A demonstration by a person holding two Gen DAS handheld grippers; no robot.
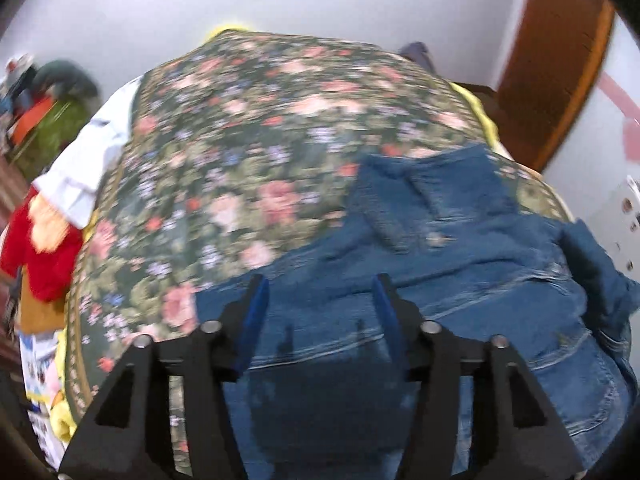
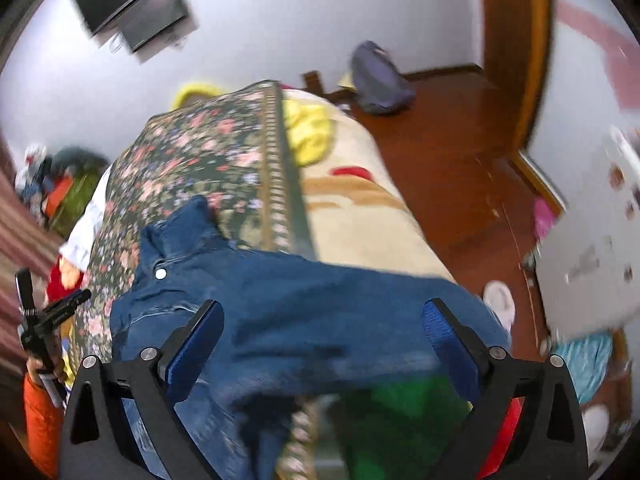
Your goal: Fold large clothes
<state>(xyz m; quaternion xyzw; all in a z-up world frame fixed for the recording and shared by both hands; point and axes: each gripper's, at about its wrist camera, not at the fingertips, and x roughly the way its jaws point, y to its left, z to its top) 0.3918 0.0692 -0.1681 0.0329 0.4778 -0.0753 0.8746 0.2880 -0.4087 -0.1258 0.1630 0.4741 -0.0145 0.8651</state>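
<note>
A blue denim garment (image 1: 420, 280) lies spread over the near right part of a bed covered by a dark floral bedspread (image 1: 248, 152). My left gripper (image 1: 320, 300) hovers above the denim, open, with nothing between its blue pads (image 1: 256, 308). In the right wrist view the same denim garment (image 2: 300, 312) drapes across the bedspread's (image 2: 192, 160) bordered edge, a metal button showing near its left end. My right gripper (image 2: 324, 316) is open wide over it, and its pads (image 2: 200, 340) touch no cloth.
A white shirt (image 1: 88, 160) and a red garment (image 1: 44, 256) lie at the bed's left edge. A yellow cloth (image 2: 308, 136) and cream blanket (image 2: 360, 216) lie right of the bedspread. Wooden floor (image 2: 460, 152) holds a grey backpack (image 2: 380, 80) and white slipper (image 2: 498, 300). An orange sleeve (image 2: 38, 420) shows at the left.
</note>
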